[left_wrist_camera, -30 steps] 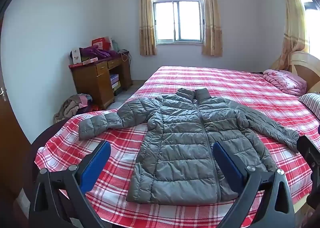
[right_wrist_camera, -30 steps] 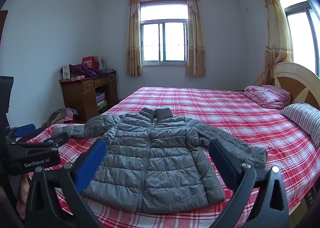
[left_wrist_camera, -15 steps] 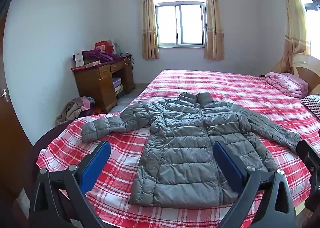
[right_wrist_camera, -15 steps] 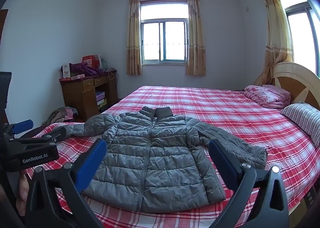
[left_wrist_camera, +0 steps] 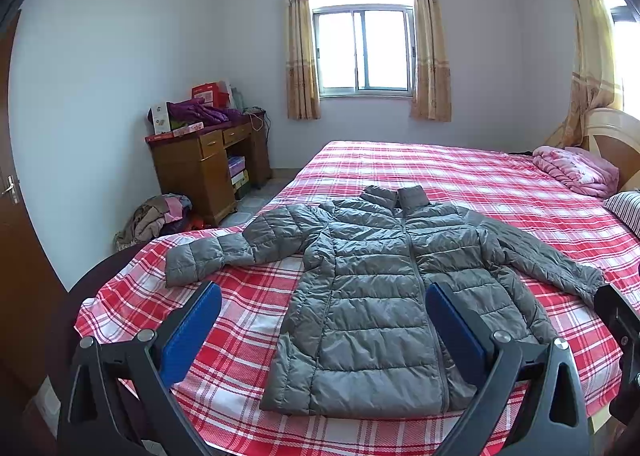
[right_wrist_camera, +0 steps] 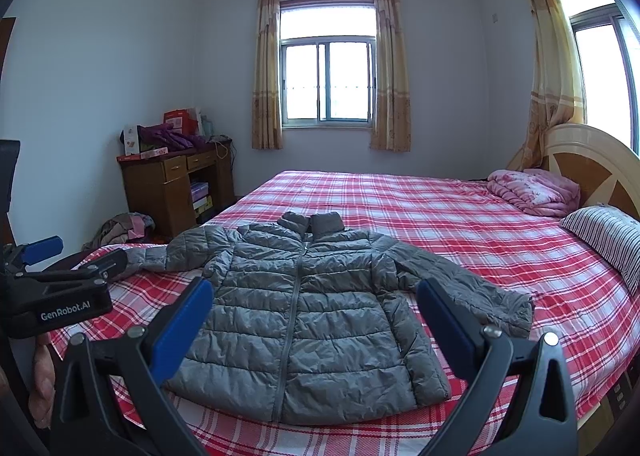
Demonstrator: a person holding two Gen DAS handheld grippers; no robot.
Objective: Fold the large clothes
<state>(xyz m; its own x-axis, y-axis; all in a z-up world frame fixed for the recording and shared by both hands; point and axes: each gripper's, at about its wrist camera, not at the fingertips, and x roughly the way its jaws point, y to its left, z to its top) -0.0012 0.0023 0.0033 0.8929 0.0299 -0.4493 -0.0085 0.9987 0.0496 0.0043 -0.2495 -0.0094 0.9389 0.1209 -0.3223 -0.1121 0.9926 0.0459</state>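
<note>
A grey quilted puffer jacket (left_wrist_camera: 372,292) lies flat, front up and zipped, on the red plaid bed (left_wrist_camera: 460,172), sleeves spread to both sides. It also shows in the right wrist view (right_wrist_camera: 296,308). My left gripper (left_wrist_camera: 323,328) is open and empty, held above the bed's near edge in front of the jacket's hem. My right gripper (right_wrist_camera: 314,326) is open and empty, also short of the hem. The left gripper's body (right_wrist_camera: 56,296) shows at the left of the right wrist view.
A folded pink quilt (right_wrist_camera: 532,192) and a striped pillow (right_wrist_camera: 608,236) lie by the headboard at the right. A wooden desk (left_wrist_camera: 204,168) with clutter stands against the left wall, with a pile of clothes (left_wrist_camera: 156,216) on the floor beside it.
Both views have shifted slightly downward, so the grippers have tilted up a little. The jacket has not moved and both grippers stay open.
</note>
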